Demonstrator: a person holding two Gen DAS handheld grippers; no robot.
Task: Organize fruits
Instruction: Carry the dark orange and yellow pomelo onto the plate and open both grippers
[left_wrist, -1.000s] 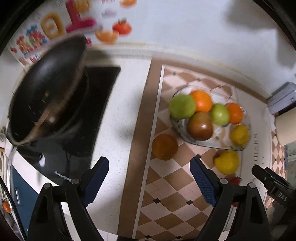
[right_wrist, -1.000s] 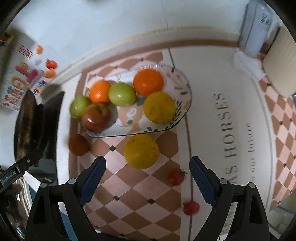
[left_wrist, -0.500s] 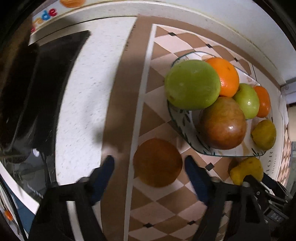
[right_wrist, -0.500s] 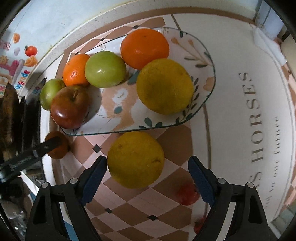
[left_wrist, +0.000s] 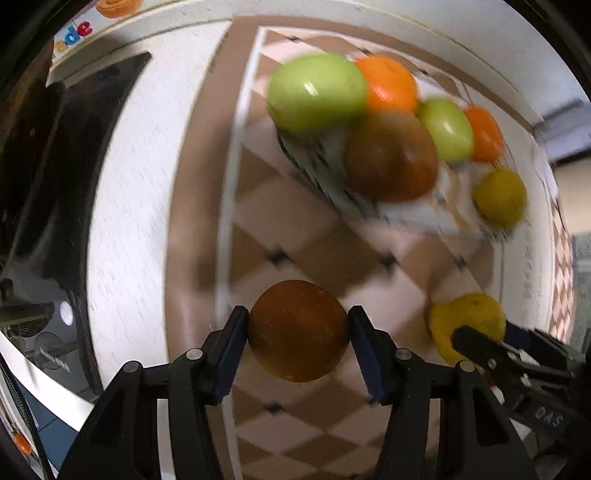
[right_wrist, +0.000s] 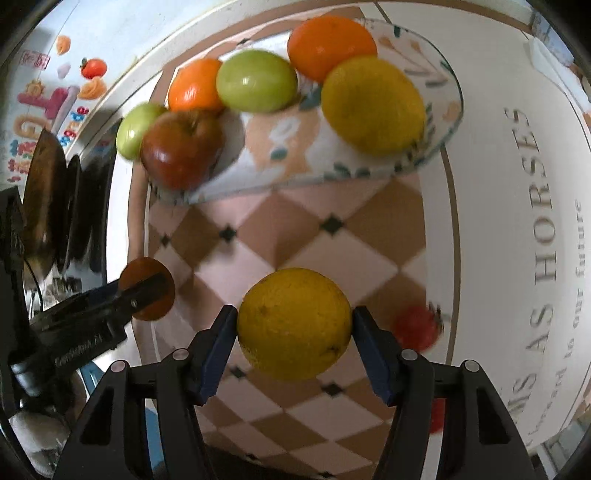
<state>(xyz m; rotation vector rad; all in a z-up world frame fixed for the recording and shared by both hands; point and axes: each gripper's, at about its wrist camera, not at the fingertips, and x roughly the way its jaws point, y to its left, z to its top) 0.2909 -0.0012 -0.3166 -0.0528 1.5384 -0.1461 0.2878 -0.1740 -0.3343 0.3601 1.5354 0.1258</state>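
My left gripper (left_wrist: 297, 328) is shut on a brown-orange round fruit (left_wrist: 298, 329), its blue pads touching both sides; it also shows in the right wrist view (right_wrist: 147, 288). My right gripper (right_wrist: 293, 325) is shut on a yellow citrus fruit (right_wrist: 293, 324), which also shows in the left wrist view (left_wrist: 467, 321). Beyond them a patterned glass plate (right_wrist: 280, 162) holds a green apple (right_wrist: 256, 81), a red apple (right_wrist: 181, 147), two oranges (right_wrist: 330, 46), a yellow citrus (right_wrist: 373, 105) and a second green apple (right_wrist: 135, 129).
A checkered mat (right_wrist: 295, 229) covers the white counter. Two small red tomatoes (right_wrist: 417, 326) lie on the mat to the right of my right gripper. A black stove with a pan (left_wrist: 44, 147) stands at the left. A lettered white mat (right_wrist: 535, 221) lies right.
Both grippers moved down and forward and closed: the left around the brown-orange fruit, the right around the yellow citrus. One second ago both were open and higher above the mat.
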